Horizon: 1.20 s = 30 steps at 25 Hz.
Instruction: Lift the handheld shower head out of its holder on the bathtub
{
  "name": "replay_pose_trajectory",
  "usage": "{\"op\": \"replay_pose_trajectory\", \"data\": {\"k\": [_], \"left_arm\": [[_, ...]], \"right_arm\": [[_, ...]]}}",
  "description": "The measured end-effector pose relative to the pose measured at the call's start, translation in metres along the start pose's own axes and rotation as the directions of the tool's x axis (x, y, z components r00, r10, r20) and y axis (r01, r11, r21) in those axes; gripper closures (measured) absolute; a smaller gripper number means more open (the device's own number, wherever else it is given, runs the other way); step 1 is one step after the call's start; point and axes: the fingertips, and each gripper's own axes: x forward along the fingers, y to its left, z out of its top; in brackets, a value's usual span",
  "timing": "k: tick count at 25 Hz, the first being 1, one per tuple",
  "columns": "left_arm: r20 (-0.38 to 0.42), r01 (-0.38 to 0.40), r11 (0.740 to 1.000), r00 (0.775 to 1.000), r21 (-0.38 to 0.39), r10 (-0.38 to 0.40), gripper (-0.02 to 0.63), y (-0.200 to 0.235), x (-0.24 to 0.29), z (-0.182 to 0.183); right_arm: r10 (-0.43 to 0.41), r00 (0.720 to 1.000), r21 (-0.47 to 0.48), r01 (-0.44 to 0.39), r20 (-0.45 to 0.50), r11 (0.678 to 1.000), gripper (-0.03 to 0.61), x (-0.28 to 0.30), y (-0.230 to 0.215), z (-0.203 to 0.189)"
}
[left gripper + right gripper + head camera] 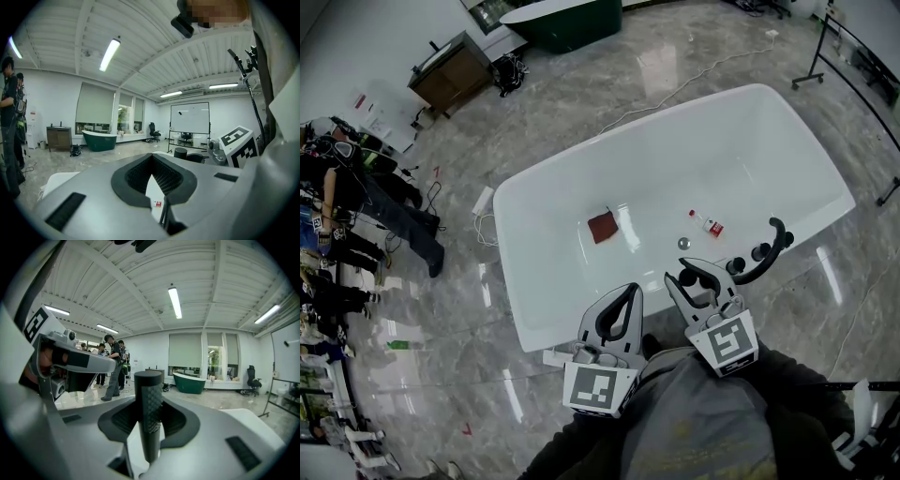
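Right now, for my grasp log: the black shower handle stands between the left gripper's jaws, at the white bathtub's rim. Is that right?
Not the left: the black shower handle stands between the jaws of the right gripper, at the rim of the white bathtub. The right gripper view shows it.

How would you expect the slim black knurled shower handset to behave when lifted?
The slim black knurled shower handset looks rigid; its knurling probably resists slipping in the right gripper. Being long and narrow, it might pivot if gripped loosely.
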Motion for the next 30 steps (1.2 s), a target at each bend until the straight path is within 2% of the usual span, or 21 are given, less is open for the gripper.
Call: {"op": "replay_pose_trajectory", "data": {"k": [10,14,21,30], "left_arm": [[0.064,0.024,0.999,0.998,0.041,-0.026,0.612,0.000,-0.009,0.016],[0.110,0.039,0.997,0.993,0.065,-0.046,0.612,0.000,-0.015,0.027],[0.140,0.048,0.996,0.988,0.081,-0.059,0.612,-0.004,-0.019,0.036],[0.160,0.079,0.993,0.983,0.083,-0.091,0.612,-0.005,-0.028,0.043]], "right_arm": [[-0.023,0.997,-0.033,0.026,0.075,0.999,0.449,-0.007,0.003,0.029],[-0.029,0.992,-0.046,0.034,0.119,0.998,0.449,-0.013,0.008,0.048],[-0.042,0.981,-0.049,0.052,0.190,0.997,0.449,-0.026,0.010,0.074],[-0.066,0.980,-0.035,0.074,0.187,0.997,0.449,-0.029,0.017,0.077]]}}
